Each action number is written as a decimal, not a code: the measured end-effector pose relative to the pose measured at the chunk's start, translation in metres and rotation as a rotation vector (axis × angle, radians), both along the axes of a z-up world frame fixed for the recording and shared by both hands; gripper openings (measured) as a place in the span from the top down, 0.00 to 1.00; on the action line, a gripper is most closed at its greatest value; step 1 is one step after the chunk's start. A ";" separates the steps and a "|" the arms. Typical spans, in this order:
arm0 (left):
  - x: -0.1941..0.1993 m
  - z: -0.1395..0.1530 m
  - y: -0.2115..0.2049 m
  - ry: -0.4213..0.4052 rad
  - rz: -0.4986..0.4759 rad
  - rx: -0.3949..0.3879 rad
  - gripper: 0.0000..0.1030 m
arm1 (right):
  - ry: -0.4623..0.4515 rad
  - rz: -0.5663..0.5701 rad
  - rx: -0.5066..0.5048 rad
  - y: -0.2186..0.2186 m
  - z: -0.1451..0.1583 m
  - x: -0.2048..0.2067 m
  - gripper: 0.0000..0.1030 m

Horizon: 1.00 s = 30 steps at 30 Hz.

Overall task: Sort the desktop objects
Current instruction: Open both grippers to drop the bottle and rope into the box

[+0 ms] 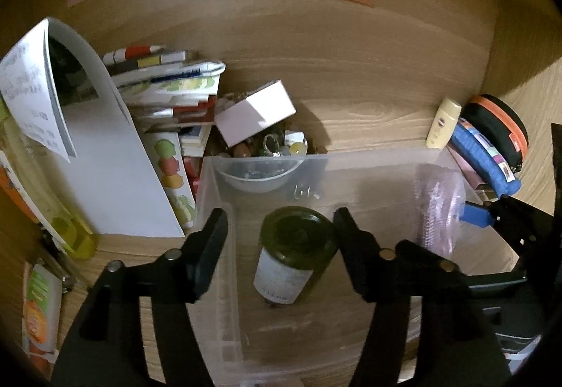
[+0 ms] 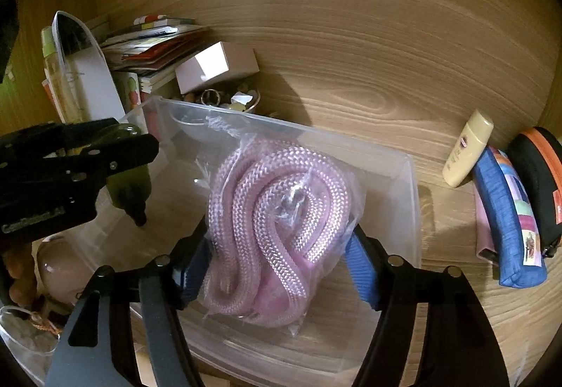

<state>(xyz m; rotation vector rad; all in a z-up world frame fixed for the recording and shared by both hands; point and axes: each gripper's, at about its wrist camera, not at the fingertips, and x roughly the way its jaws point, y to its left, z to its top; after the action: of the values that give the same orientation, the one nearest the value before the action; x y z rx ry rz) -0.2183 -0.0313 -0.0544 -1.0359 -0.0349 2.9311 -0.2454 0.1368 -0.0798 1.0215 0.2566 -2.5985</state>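
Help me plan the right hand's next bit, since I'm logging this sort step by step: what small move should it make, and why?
Probably open the right gripper and let go: its fingers clamp the bagged pink rope, which already sits inside the clear bin, beside the green bottle.

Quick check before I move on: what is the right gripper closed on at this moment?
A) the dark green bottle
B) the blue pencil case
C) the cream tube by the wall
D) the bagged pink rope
D: in the right wrist view the right gripper has its blue pads pressed against both sides of the bagged pink rope, held over the clear bin; the green bottle lies between the left gripper's open fingers.
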 end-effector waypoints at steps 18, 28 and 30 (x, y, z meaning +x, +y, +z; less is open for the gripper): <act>0.032 0.034 0.001 0.178 0.012 -0.041 0.05 | 0.089 -0.010 -0.095 0.010 0.024 0.014 0.09; 0.071 0.067 -0.014 0.207 -0.010 -0.011 0.04 | 0.092 0.032 -0.184 0.018 0.050 0.039 0.08; 0.088 0.072 -0.014 0.232 -0.005 -0.026 0.01 | 0.091 0.035 -0.195 0.023 0.059 0.051 0.08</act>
<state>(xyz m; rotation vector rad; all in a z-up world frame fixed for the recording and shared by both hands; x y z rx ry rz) -0.1305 -0.0455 0.0178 -0.6903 0.0127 3.0328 -0.1945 0.1597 -0.0203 0.8260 0.0407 -2.5812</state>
